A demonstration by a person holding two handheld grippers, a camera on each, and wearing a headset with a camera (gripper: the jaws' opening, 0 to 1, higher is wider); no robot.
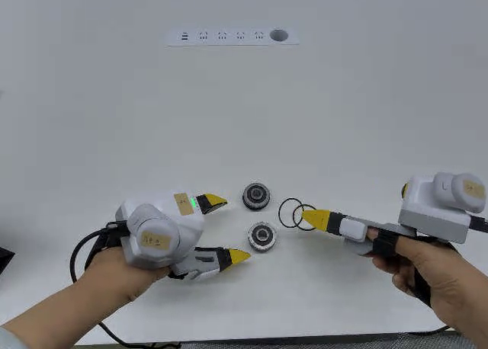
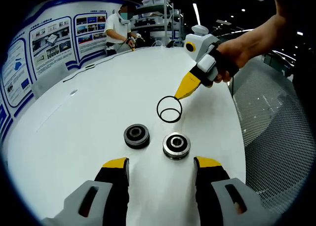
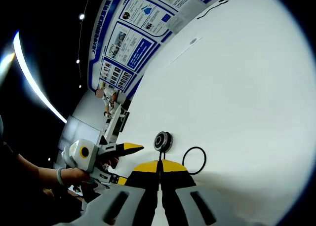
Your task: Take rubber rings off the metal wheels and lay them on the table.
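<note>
My left tool (image 1: 227, 228) stands wide, my right tool (image 1: 316, 219) closed; the rubber rings (image 1: 296, 214) look light and stretchy, so I'd pinch the thin edge.

In the head view the table (image 1: 244, 113) lay bare across the upper half, up to the power strip (image 1: 232, 36) at the top. At centre, the farther metal wheel (image 1: 257, 196), the nearer metal wheel (image 1: 261, 236) and the overlapping rubber rings (image 1: 290, 213) clustered closely. The left gripper (image 1: 227, 228), jaws spread, closed off their left side. The right gripper (image 1: 316, 219), jaws together, met the rings' right edge. Bare surface remained at bottom centre.
</note>
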